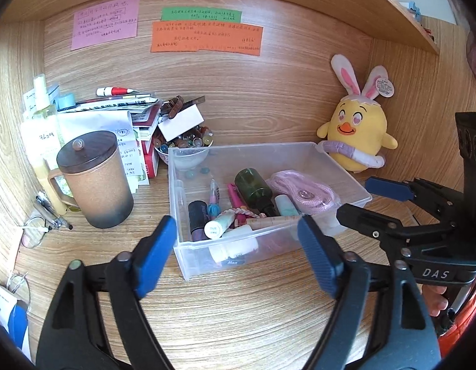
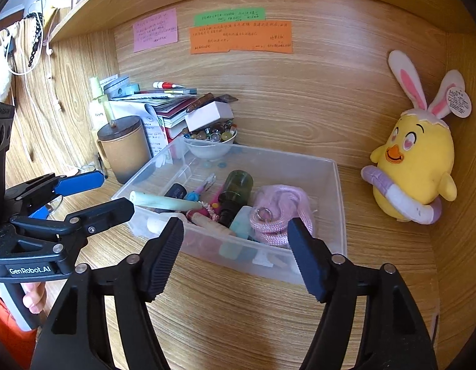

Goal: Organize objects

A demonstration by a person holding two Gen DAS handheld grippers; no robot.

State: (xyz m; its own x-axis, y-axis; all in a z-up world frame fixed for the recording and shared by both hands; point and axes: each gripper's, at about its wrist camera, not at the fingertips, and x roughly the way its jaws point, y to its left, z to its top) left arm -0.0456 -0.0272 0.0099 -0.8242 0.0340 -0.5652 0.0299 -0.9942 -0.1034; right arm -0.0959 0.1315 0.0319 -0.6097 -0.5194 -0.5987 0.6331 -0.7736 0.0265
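Both grippers open, nothing held.
I see my left gripper (image 1: 234, 251) and right gripper (image 2: 236, 254) spread wide, with the clear bin (image 1: 339, 157) just ahead of their fingertips.

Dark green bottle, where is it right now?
The dark green bottle lies inside the clear plastic bin, near the middle in both wrist views, between the pink cord on its right and the pink pen on its left.

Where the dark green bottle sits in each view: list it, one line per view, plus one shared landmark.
Left wrist view: the dark green bottle lies inside the clear plastic bin, just right of picture centre, left of the pink cord.
Right wrist view: the bottle is at picture centre, in the bin.
Shared landmark: the yellow chick plush, right of the bin in both.
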